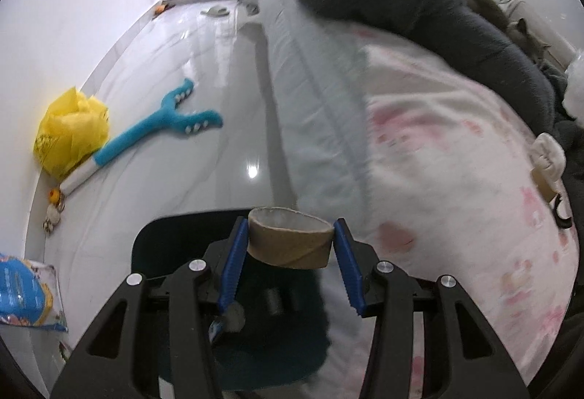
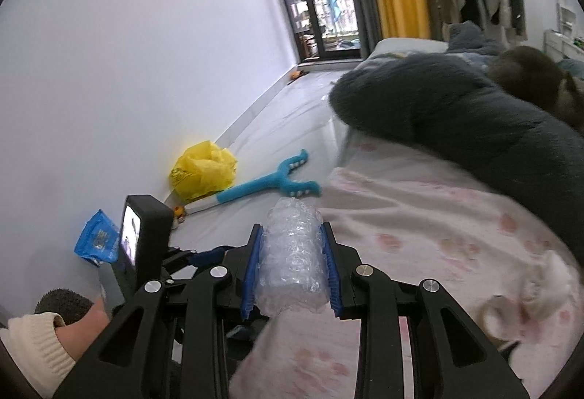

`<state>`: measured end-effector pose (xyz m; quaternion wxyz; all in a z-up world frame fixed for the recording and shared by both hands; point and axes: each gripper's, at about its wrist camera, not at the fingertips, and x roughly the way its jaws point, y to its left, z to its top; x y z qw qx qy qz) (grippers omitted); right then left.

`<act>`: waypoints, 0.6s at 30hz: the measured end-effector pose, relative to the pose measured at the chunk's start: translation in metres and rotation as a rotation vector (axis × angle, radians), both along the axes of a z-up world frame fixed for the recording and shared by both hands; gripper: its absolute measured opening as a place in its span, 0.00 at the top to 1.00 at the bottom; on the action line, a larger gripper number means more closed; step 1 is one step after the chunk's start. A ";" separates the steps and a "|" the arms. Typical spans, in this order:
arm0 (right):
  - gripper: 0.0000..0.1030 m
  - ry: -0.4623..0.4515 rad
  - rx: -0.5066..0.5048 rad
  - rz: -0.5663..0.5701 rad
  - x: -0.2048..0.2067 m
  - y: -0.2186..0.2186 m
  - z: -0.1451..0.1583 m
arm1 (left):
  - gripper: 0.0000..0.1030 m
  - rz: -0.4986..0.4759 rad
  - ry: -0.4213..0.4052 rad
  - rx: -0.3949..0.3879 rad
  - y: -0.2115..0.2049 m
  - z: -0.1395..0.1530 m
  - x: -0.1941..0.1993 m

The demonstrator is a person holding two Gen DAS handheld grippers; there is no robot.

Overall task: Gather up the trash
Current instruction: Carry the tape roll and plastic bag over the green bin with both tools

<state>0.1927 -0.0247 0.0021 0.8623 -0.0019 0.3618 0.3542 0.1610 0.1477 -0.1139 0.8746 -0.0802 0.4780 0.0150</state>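
The cardboard tube point(image 1: 290, 239) sits crosswise between the 2 blue fingers point(image 1: 233, 267) of the left gripper point(image 1: 290, 265), its long axis running from one pad to the other. The left end touches its pad, but a slight gap shows at the right end, so the fingers look parted around it. Directly below hangs the dark bin point(image 1: 226, 296), mouth up, with scraps already inside; the tube, I judge, only needs to fall straight down.

The right gripper point(image 2: 292, 264) is clamped on a wad of bubble wrap point(image 2: 292, 253), held above the pink-printed bed cover point(image 2: 438, 234), off to the side of the bin.

Beyond lie glossy floor tiles point(image 1: 219, 77), a yellow plastic bag point(image 1: 69, 132) and a blue toy point(image 1: 164, 125) by the wall.
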 end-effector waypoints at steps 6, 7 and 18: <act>0.69 0.025 -0.009 0.054 -0.002 0.036 -0.012 | 0.51 0.014 0.113 0.005 0.023 -0.029 -0.008; 0.69 0.028 -0.011 0.061 -0.002 0.040 -0.013 | 0.51 0.021 0.129 0.007 0.027 -0.034 -0.010; 0.69 0.078 -0.046 0.121 -0.002 0.091 -0.041 | 0.50 0.019 0.267 -0.009 0.056 -0.066 -0.028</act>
